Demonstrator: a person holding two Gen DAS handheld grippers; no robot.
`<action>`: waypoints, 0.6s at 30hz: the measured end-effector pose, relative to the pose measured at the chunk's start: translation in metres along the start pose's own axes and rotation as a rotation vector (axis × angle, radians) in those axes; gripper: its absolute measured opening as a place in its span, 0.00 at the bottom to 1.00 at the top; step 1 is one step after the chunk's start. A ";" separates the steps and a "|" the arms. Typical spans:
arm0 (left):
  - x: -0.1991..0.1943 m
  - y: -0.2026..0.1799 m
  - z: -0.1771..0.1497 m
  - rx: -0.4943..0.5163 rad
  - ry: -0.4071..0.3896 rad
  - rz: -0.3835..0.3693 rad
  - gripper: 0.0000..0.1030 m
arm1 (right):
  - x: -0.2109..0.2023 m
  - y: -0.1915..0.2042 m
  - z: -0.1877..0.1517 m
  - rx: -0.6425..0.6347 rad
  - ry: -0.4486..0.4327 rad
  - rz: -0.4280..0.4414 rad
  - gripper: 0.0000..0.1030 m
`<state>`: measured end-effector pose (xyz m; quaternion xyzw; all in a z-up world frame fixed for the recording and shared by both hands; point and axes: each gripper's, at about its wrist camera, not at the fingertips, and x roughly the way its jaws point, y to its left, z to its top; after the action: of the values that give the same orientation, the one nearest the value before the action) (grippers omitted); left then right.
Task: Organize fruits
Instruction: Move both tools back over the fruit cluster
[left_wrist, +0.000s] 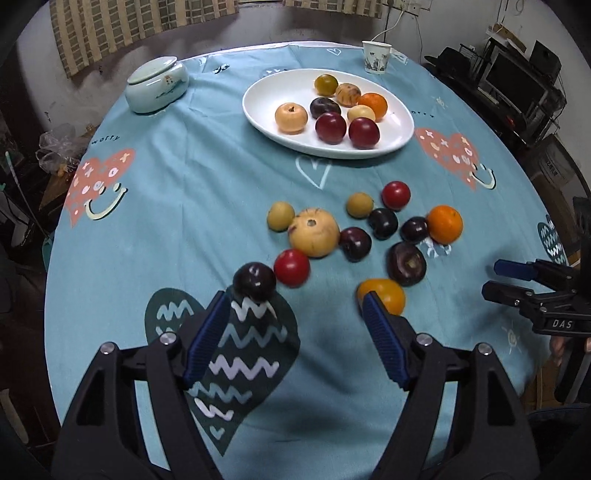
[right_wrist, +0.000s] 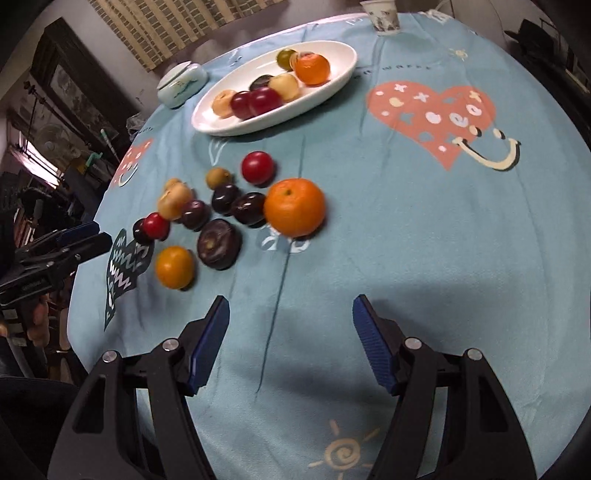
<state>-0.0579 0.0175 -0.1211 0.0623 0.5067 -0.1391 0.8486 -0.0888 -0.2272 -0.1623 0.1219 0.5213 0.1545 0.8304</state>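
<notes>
A white oval plate (left_wrist: 400, 127) (right_wrist: 341, 68) at the far middle holds several fruits. Several loose fruits lie on the blue tablecloth: a dark plum (left_wrist: 254, 280), a red fruit (left_wrist: 291, 267), a big tan fruit (left_wrist: 314, 232), an orange (left_wrist: 445, 224) (right_wrist: 294, 206), a yellow-orange fruit (left_wrist: 384, 293) (right_wrist: 174, 266) and a dark purple fruit (left_wrist: 406, 263) (right_wrist: 219, 243). My left gripper (left_wrist: 295, 299) is open and empty, just short of the dark plum. My right gripper (right_wrist: 291, 301) is open and empty, in front of the orange; it also shows in the left wrist view (left_wrist: 493, 277).
A pale green lidded bowl (left_wrist: 157, 85) (right_wrist: 181, 83) stands at the far left. A paper cup (left_wrist: 376, 56) (right_wrist: 384, 16) stands behind the plate. The round table's edge (left_wrist: 50, 258) drops to clutter on both sides.
</notes>
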 end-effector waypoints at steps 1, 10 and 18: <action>-0.003 -0.003 -0.003 0.005 -0.001 -0.005 0.73 | -0.002 0.004 -0.002 -0.010 0.003 0.011 0.68; -0.017 -0.014 -0.017 0.010 -0.006 -0.014 0.75 | -0.002 0.012 -0.008 -0.020 0.006 0.029 0.68; -0.019 -0.018 -0.022 0.006 0.004 -0.025 0.76 | -0.001 0.012 -0.011 -0.010 0.022 0.039 0.68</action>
<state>-0.0903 0.0092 -0.1141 0.0590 0.5085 -0.1511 0.8456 -0.1006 -0.2165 -0.1619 0.1261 0.5270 0.1747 0.8221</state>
